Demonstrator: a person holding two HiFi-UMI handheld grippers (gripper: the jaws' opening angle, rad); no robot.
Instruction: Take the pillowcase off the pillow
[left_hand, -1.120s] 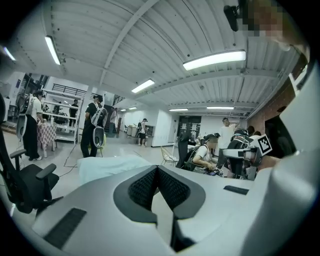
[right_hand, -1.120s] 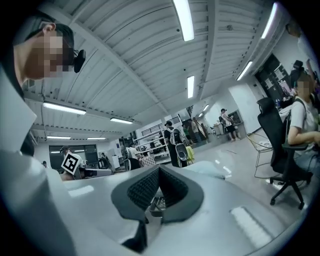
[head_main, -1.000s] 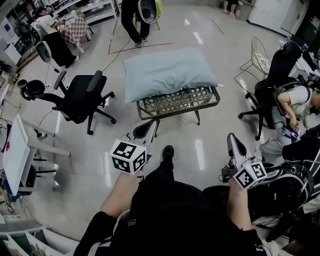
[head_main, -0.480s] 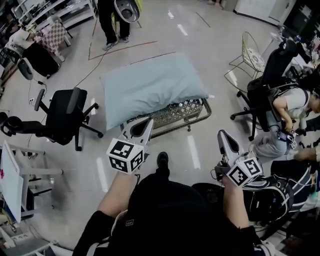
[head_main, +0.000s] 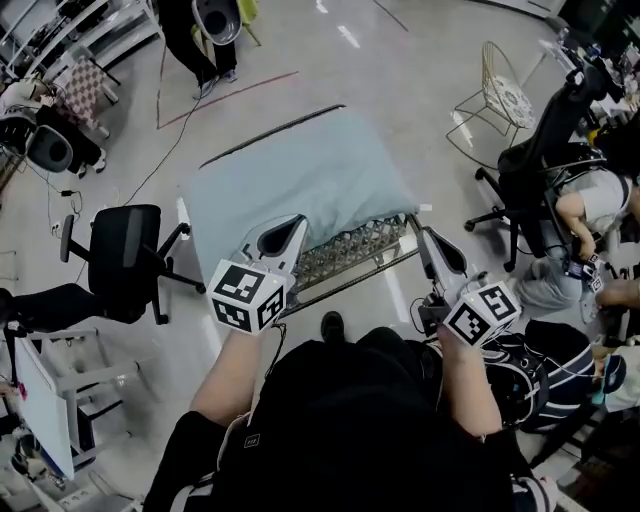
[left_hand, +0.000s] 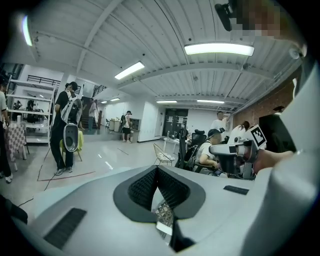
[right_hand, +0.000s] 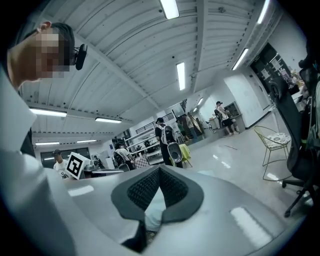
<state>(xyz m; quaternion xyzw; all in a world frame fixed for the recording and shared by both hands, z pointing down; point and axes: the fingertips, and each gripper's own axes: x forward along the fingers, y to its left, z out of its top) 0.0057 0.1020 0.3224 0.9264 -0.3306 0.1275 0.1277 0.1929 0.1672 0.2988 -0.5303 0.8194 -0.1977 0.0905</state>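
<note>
A low bench (head_main: 352, 250) with a woven lattice side and a dark frame stands on the glossy pale floor (head_main: 400, 60). A pale blue-grey pillow (head_main: 290, 175) lies flat on it and covers nearly all of the top. Only the near lattice rim and the right corner show, and the pillow seems to overhang the far and left edges. On the floor, well apart from the bench, stand a black office chair (head_main: 125, 262) at its left and a wire chair (head_main: 497, 100) beyond its right.
</note>
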